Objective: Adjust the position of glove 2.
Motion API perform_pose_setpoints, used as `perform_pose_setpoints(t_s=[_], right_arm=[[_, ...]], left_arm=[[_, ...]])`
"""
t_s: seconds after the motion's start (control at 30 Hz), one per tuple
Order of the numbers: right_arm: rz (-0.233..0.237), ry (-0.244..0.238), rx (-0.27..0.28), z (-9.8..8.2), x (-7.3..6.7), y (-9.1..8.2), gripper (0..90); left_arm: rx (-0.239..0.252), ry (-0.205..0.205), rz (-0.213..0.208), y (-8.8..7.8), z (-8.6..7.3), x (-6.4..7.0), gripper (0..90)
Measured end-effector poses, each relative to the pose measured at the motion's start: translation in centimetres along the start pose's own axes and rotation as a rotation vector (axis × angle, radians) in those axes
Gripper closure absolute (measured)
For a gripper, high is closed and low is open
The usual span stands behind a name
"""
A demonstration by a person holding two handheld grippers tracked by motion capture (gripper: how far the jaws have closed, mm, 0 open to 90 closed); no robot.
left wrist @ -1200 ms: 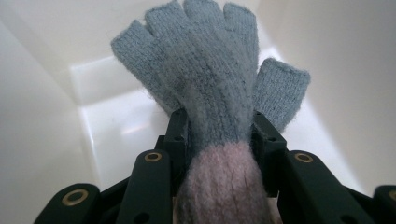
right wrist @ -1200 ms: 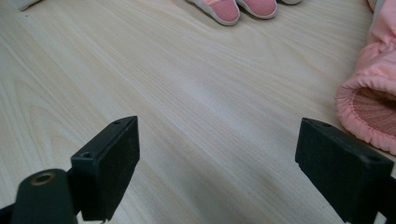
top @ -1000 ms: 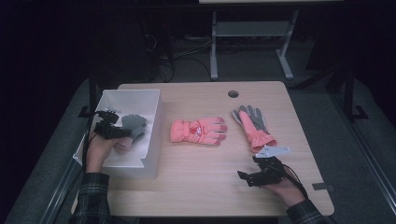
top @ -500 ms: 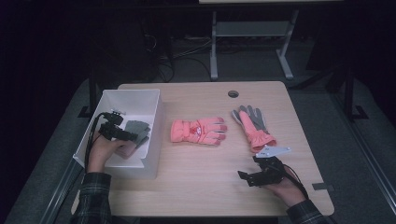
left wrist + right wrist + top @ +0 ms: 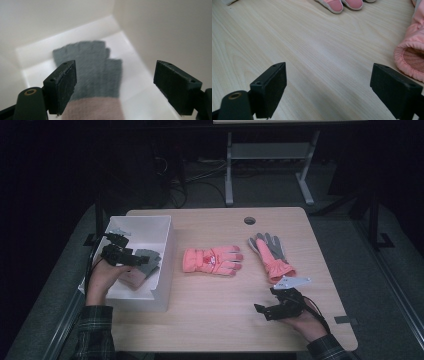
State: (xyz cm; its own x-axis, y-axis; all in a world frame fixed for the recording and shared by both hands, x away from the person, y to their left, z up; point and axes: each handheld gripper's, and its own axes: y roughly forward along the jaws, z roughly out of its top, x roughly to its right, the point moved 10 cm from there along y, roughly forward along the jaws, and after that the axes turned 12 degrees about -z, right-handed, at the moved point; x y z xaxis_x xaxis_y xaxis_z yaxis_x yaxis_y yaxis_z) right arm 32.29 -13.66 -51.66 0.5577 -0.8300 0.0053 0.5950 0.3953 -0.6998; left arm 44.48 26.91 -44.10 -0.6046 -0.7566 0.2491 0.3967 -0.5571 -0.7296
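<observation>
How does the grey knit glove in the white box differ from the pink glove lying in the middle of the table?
The grey knit glove is thin, grey with a dusty pink cuff; the pink glove in the middle of the table is thick, padded and coral. The grey knit glove lies inside the white box, under the open left gripper; the pink glove lies on the bare wooden table, no gripper near it. Both lie flat and unheld.

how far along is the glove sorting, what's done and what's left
Done: one grey knit glove lies in the white bin. In hand: nothing; the left gripper has just been opening, its jaws standing wide above that glove, apart from it. The right gripper is open and rests on the table. Left: the pink glove and the grey-palmed pink glove lie on the table outside the bin.
</observation>
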Motion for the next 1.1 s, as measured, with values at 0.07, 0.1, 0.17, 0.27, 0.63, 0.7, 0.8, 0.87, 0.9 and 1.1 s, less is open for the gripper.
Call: perform_pose_setpoints(t_s=[0.07,0.1,0.17,0.27,0.63,0.7,0.8,0.87,0.9,1.1], right_arm=[[0.007,0.006,-0.004,0.1,0.0,-0.2,13.6],[0.009,0.004,-0.004,0.1,0.1,-0.3,13.7],[0.010,0.004,-0.006,0.1,0.1,-0.3,13.8],[0.016,0.003,-0.010,0.1,0.1,-0.4,14.2],[0.023,0.004,-0.012,0.3,0.0,-0.9,35.7],[0.024,-0.001,-0.008,0.3,0.1,-1.0,42.3],[0.027,0.000,-0.011,0.4,0.1,-1.1,49.5],[0.033,-0.001,-0.011,0.4,0.1,-1.3,60.1],[0.050,-0.008,-0.012,0.6,0.2,-1.6,73.3],[0.058,-0.021,0.010,1.5,0.8,-2.4,90.0]], left_arm=[[0.012,0.018,-0.024,-0.1,0.5,0.9,18.3],[0.013,0.034,-0.037,-0.2,0.8,1.4,18.3],[0.024,0.037,-0.053,-0.3,1.2,2.2,18.3],[0.051,0.058,-0.083,-0.5,2.0,3.5,18.3],[0.117,0.136,-0.210,-1.1,4.6,9.5,18.3],[0.120,0.149,-0.230,-0.9,4.8,10.4,18.3],[0.107,0.171,-0.238,-0.6,4.9,11.3,18.2],[0.102,0.188,-0.250,-0.1,5.1,12.3,18.3],[0.090,0.203,-0.268,0.5,5.2,13.5,18.2],[0.074,0.234,-0.300,1.9,5.4,16.0,18.3]])
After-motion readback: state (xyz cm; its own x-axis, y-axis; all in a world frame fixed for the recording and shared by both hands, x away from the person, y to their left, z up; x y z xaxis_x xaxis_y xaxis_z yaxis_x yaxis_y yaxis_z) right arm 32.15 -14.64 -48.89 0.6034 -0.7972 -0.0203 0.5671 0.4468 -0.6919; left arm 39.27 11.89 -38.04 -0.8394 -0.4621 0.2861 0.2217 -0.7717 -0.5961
